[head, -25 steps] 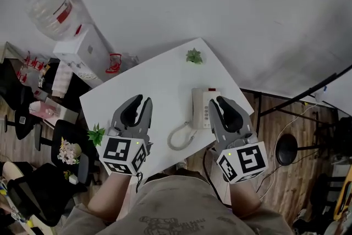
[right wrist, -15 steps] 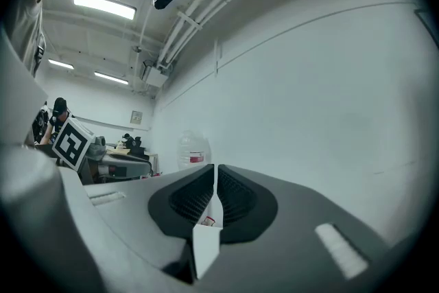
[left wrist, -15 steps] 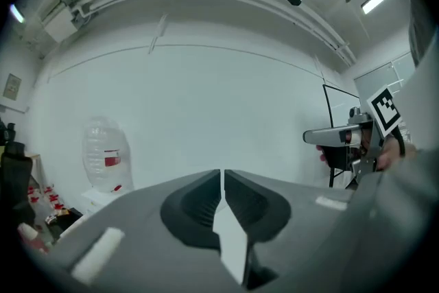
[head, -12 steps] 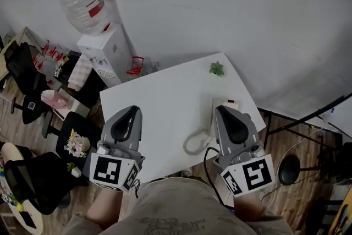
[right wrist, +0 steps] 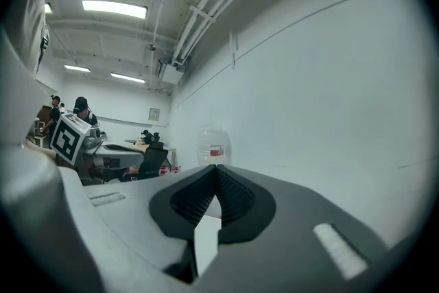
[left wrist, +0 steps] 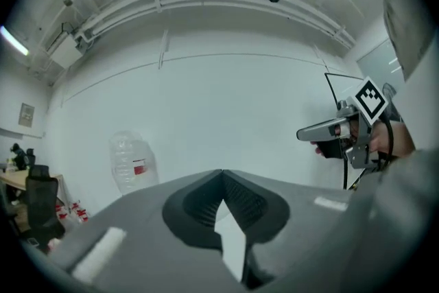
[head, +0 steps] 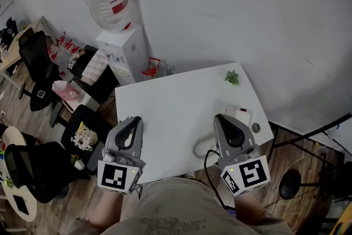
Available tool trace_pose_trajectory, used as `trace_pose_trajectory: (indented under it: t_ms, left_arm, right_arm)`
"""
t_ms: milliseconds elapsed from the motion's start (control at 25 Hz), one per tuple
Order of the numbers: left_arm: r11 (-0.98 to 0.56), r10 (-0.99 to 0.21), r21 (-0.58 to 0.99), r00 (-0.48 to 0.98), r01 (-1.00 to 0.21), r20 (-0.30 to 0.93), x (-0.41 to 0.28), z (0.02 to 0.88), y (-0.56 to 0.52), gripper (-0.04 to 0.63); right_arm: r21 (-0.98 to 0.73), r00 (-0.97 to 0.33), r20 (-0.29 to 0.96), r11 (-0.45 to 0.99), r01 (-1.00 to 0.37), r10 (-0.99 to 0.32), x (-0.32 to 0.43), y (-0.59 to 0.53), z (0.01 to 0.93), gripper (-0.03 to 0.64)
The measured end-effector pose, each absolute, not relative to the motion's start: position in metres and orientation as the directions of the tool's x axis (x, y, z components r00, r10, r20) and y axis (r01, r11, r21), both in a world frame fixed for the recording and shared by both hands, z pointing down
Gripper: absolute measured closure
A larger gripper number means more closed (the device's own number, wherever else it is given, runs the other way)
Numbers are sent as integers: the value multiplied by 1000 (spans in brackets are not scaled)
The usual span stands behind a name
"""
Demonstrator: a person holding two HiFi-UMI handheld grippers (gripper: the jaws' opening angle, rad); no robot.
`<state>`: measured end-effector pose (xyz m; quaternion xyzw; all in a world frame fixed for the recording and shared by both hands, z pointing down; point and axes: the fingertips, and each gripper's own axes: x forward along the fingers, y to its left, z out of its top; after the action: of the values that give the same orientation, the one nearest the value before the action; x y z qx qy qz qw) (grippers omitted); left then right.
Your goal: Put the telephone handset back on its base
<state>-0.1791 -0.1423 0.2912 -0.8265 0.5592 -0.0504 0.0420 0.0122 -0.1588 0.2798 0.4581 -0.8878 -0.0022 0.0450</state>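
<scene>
Telephone [head: 242, 116] sits at the right end of the white table [head: 170, 102], with its coiled cord [head: 199, 147] trailing toward the near edge. My right gripper [head: 223, 118] hides most of it, so I cannot tell whether the handset is seated on the base. The gripper's tips are just left of the telephone, pressed together on nothing. My left gripper [head: 135, 120] is well apart at the near left edge, also closed and empty. Since neither holds the handset, I judge the task is likely finished.
</scene>
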Motion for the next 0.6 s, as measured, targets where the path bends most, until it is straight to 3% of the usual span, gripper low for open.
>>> trace_pose_trajectory:
  t_ms: [360, 600]
  left_arm:
    - [-351, -936, -134, 346, -927, 59, -186, 321, -138, 594]
    - [-347, -938, -141, 345, -927, 43, -189, 318, -140, 594]
  right_arm:
    - [125, -563, 197, 590, -797, -802, -4, -161, 333, 591]
    - [135, -561, 199, 590, -796, -803, -2, -161, 334, 591]
